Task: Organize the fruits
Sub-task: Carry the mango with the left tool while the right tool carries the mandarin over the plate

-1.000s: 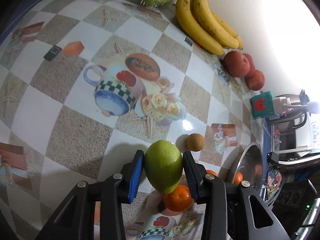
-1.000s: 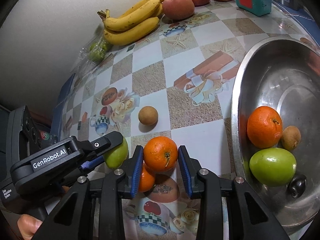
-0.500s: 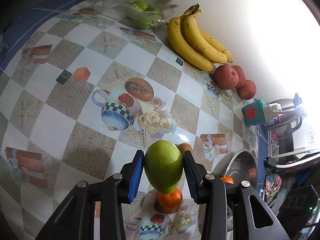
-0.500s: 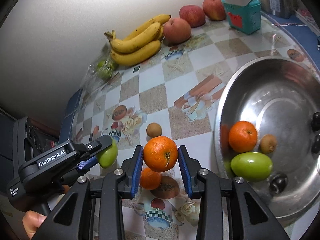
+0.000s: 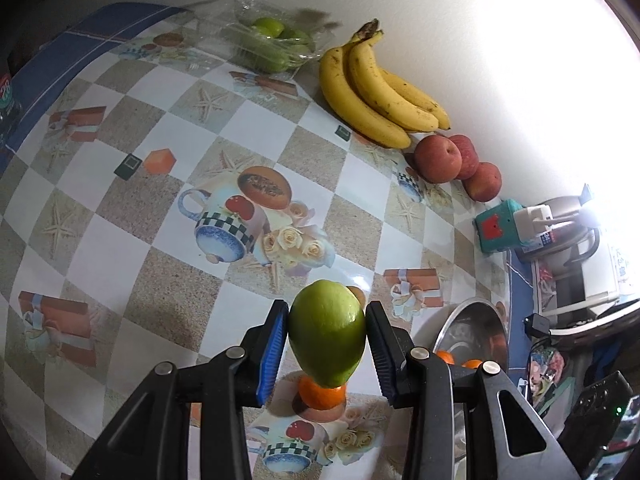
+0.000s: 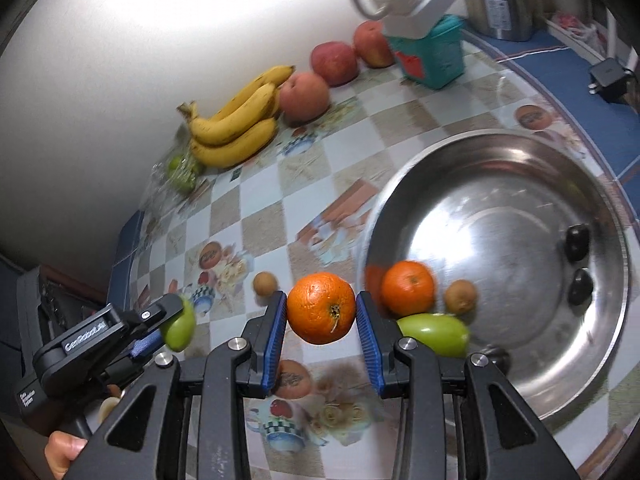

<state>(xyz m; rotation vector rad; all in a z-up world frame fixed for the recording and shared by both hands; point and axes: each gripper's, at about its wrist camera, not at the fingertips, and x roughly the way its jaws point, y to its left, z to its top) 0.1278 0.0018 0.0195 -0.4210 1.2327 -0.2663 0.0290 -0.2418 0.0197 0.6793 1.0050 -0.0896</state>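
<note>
Above the checkered surface (image 5: 120, 248), the left gripper (image 5: 327, 334) is clamped on a green fruit (image 5: 327, 332), its blue pads pressed to both sides. Right below that fruit an orange (image 5: 322, 397) lies on the surface, and a small brown fruit (image 5: 357, 295) peeks out just behind it. Beside it, the right gripper (image 6: 321, 312) is closed on another orange (image 6: 321, 307), held clear of the surface just left of the steel bowl (image 6: 520, 152).

Inside the bowl, near its left wall, lie an orange (image 6: 407, 288), a green fruit (image 6: 434, 334) touching it from below, and a small brown fruit (image 6: 461, 296) just to the right. Two dark fruits (image 6: 578, 240) sit near the right wall and a third dark one (image 6: 496, 356) near the front rim.

Along the wall stand a bunch of bananas (image 5: 376, 88), three red apples (image 5: 456, 160) in a row beside it, and a teal box (image 5: 498, 230) with a white plug on top. A clear pack of green fruits (image 5: 272, 46) lies on the other side of the bananas. Past the teal box stands a metal kettle (image 5: 572, 224). From the right wrist view, the left gripper shows at lower left with a hand (image 6: 64, 452) on its handle. Between the right gripper and the bowl's floor, only the near rim and the three fruits by it stand in the way.
</note>
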